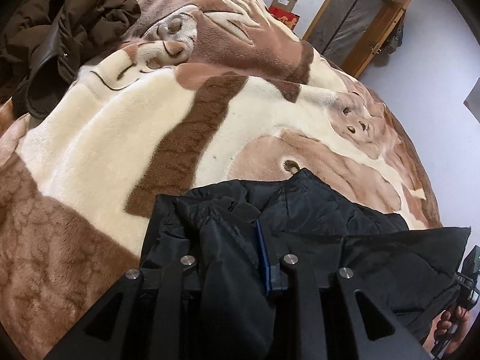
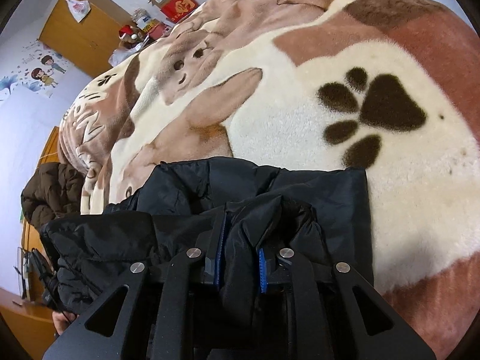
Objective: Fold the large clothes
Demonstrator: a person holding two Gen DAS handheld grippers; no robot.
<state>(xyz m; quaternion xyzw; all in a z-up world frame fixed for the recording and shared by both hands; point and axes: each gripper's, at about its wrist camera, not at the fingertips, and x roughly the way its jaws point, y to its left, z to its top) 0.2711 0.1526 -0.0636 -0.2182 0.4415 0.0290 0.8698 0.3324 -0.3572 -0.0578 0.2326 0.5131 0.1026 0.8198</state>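
Observation:
A black padded jacket (image 1: 315, 210) (image 2: 186, 186) lies bunched at the near edge of a plush brown-and-cream animal-print blanket (image 1: 120, 150) (image 2: 300, 120) spread over a bed. In the left wrist view a thick fold of it fills my left gripper (image 1: 228, 240); only the right blue pad (image 1: 264, 258) shows, pressed against the fabric. My right gripper (image 2: 241, 240) has a fold squeezed between its two blue pads (image 2: 220, 249). The jacket stretches between the two grippers.
A brown puffer jacket (image 1: 60, 30) (image 2: 51, 192) lies heaped at the far side of the bed. Wooden cabinets (image 1: 354, 24) (image 2: 81, 39) and red boxes (image 1: 285, 15) (image 2: 180, 6) stand by the wall. A hand (image 1: 450, 324) (image 2: 60, 321) shows at each frame's lower edge.

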